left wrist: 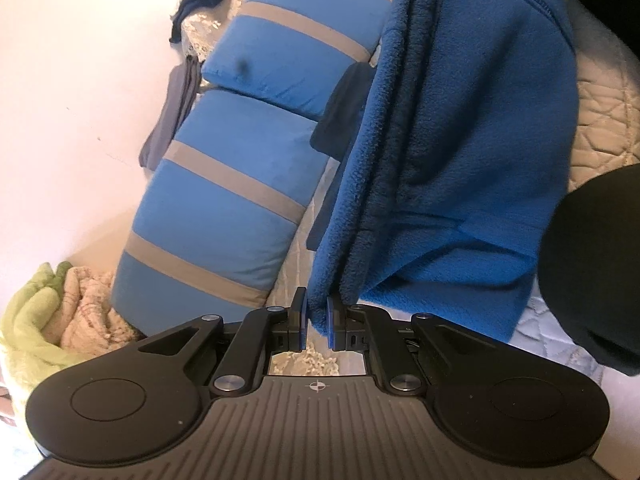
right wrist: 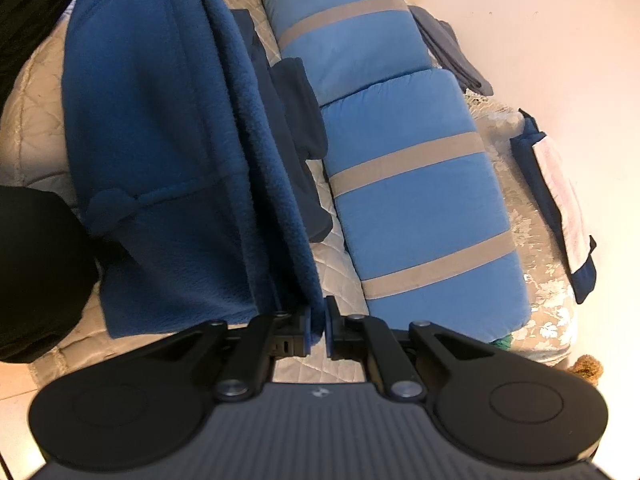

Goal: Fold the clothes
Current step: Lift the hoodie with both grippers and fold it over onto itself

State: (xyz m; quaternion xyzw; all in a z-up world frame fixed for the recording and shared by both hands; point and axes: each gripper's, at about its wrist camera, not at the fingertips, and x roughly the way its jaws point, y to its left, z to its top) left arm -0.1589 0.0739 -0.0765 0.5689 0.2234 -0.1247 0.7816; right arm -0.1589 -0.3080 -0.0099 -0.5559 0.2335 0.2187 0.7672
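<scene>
Left wrist view: the left gripper has its fingers closed on the hem edge of a blue fleece garment, which hangs bunched from the pads and spreads away over the quilted bed. Its zip shows only at the top edge, where the picture cuts the garment off. To the left lie two blue pillows with grey stripes, end to end along a pale wall. Dark cloth sticks out between fleece and pillows, mostly covered, so its kind is hard to tell. A green and cream heap of fabric sits at the lower left (partly behind the gripper body). A black rounded shape blocks the right edge; it is too dark to identify.

Right wrist view: the right gripper pinches another stretch of the same fleece edge between its fingers, the fabric thick enough to keep the pads slightly apart. The fleece lies left of centre on the bed, with a seam and a small flap across it. Dark garments lie half under its edge, beside the striped pillows. A navy folded item with a pale panel leans at the right by the wall. A black mass hides the left edge.
</scene>
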